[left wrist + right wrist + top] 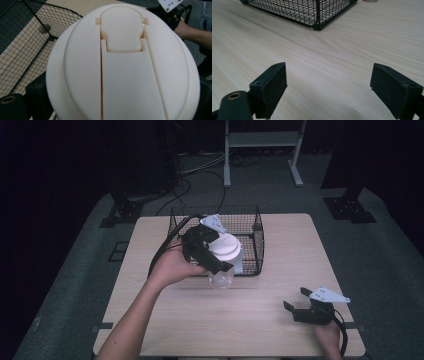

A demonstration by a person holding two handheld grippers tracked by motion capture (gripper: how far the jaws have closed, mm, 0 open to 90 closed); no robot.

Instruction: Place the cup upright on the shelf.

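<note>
Left hand-held gripper (216,251) clamps the clear plastic cup w/ cream flip-top lid (224,257) mid-frame, upright, at the black wire mesh basket (250,227) front wall; right hand-held gripper (295,301) idles open, lower right.

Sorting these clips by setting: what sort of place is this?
Probably a lab or recording studio, not a home: a bare wooden table on grey carpet, dark surrounds, loose floor cables, and a metal stand behind. The left gripper holds a lidded cup.

cream flip-top lid (125,67) close up | wire basket (30,45) left
</note>
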